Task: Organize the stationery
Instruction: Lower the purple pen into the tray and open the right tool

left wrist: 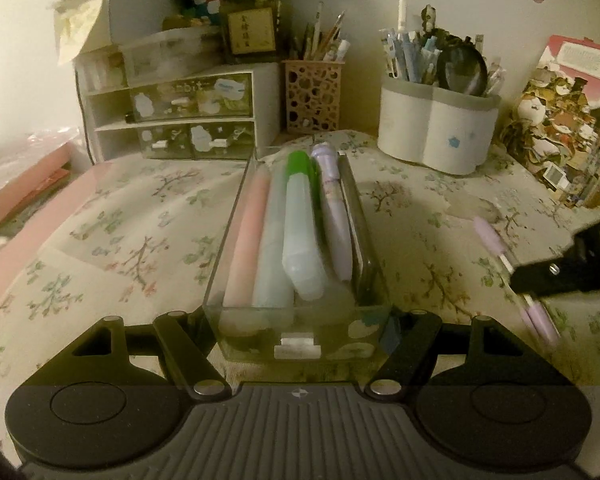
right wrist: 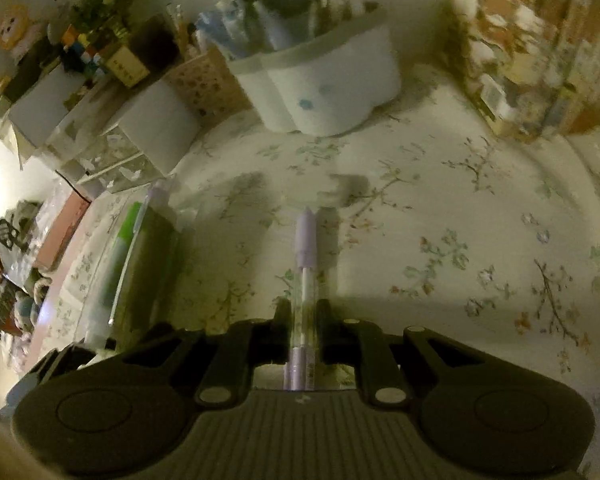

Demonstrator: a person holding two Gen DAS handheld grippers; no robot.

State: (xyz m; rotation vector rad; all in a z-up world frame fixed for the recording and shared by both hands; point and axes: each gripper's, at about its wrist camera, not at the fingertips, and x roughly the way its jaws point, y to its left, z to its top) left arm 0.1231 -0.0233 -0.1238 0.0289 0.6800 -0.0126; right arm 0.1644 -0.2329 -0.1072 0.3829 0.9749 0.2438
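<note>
Clear plastic tray (left wrist: 364, 216), packed w/ pink, pale-blue, green and lilac pens, sits clamped at its near end between the left gripper (left wrist: 300, 332) fingers, on the floral tablecloth (left wrist: 120, 240). Right gripper (right wrist: 303, 334) is closed tight on a lilac-capped pen (right wrist: 306, 248), tip pointing fwd over the cloth, just beside the tray. White pen holder (left wrist: 436, 128) stands behind, by the wall.

A home desk: floral tablecloth (left wrist: 140, 208), crowded pen holders (left wrist: 436, 128) at top, mini drawer unit (left wrist: 180, 116) upper left.
</note>
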